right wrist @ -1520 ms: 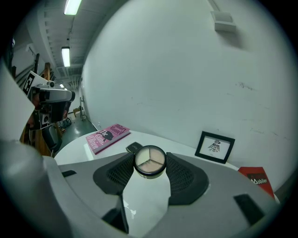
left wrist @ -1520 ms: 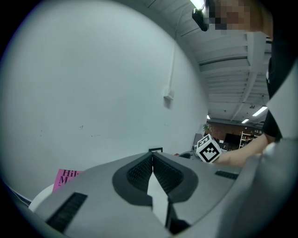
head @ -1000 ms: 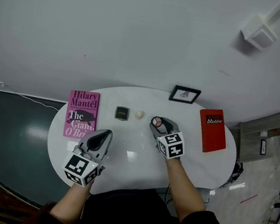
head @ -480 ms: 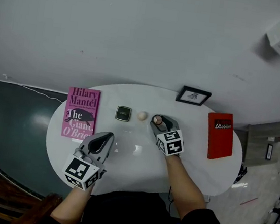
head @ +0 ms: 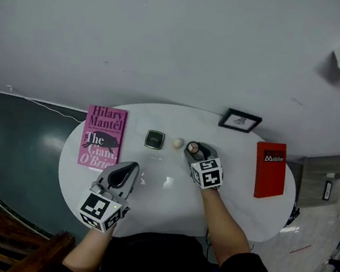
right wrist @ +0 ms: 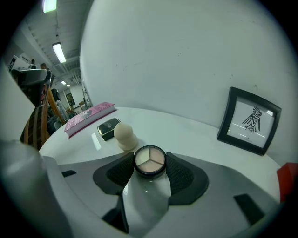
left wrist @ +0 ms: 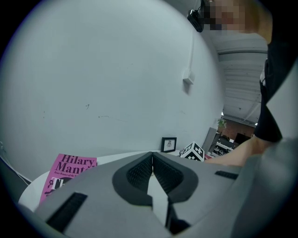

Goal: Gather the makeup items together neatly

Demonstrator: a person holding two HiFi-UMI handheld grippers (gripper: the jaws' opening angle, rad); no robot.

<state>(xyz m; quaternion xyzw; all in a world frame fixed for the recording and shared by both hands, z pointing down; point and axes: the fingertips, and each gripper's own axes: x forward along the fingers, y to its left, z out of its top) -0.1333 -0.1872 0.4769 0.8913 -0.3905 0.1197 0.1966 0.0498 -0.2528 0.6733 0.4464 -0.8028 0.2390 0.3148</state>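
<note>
My right gripper (head: 192,147) (right wrist: 150,163) is shut on a round eyeshadow palette (right wrist: 150,161) (head: 192,147) with three pale shades, held just over the white table (head: 169,191). Just left of it stands a cream makeup sponge (right wrist: 124,135) (head: 177,144), and further left lies a black square compact (right wrist: 109,128) (head: 154,139). My left gripper (head: 127,169) (left wrist: 152,167) hovers over the table's near left, jaws closed together with nothing between them.
A pink book (head: 102,136) (right wrist: 88,118) lies at the table's left. A red book (head: 270,169) lies at the right, and a small black picture frame (head: 239,121) (right wrist: 250,121) stands at the back against the grey wall.
The right gripper with the palette has edged left, nearer the sponge. The head view has shifted a little; the left gripper has hardly moved.
</note>
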